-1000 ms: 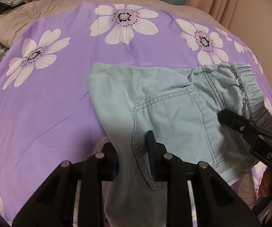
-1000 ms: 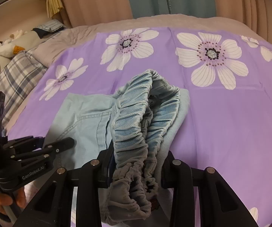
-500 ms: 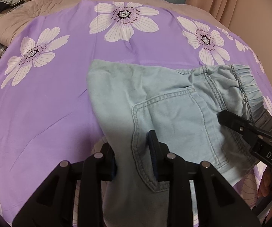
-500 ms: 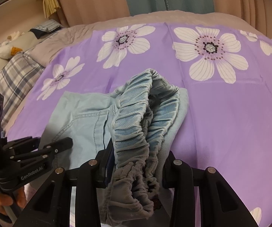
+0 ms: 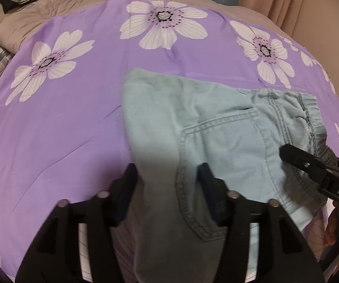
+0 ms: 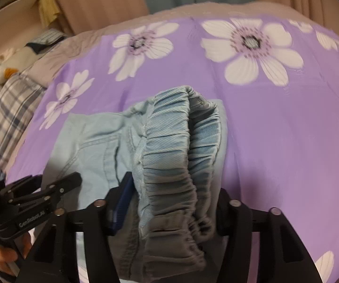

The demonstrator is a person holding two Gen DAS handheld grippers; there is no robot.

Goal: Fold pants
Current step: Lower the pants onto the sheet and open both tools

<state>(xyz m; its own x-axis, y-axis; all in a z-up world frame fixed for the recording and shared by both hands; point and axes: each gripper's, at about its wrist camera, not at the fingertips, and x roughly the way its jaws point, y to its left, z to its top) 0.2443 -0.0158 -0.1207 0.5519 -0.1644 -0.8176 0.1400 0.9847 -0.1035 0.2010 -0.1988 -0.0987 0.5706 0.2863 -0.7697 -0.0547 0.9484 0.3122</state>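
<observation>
The pants (image 5: 216, 127) lie on the bedspread (image 5: 63, 141), which covers the bed's near part, with a blanket (image 5: 28, 21) behind it and curtains (image 6: 113, 2) beyond. The left gripper (image 5: 167, 184) clamps the pants at their near edge beside the back pocket (image 5: 226, 155); the right gripper (image 6: 171, 198) clamps the waistband (image 6: 169, 146), to the left gripper's right (each shows in the other's view). A plaid pillow (image 6: 11, 108) sits far left.

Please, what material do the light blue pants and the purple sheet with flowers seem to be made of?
The light blue pants look like soft, thin denim, matte: twill ribbing on the gathered waistband and contrast stitching around the pocket. The purple flowered sheet seems a smooth woven cotton or polyester with a slight sheen and fine creases; which fibre is unclear.
</observation>
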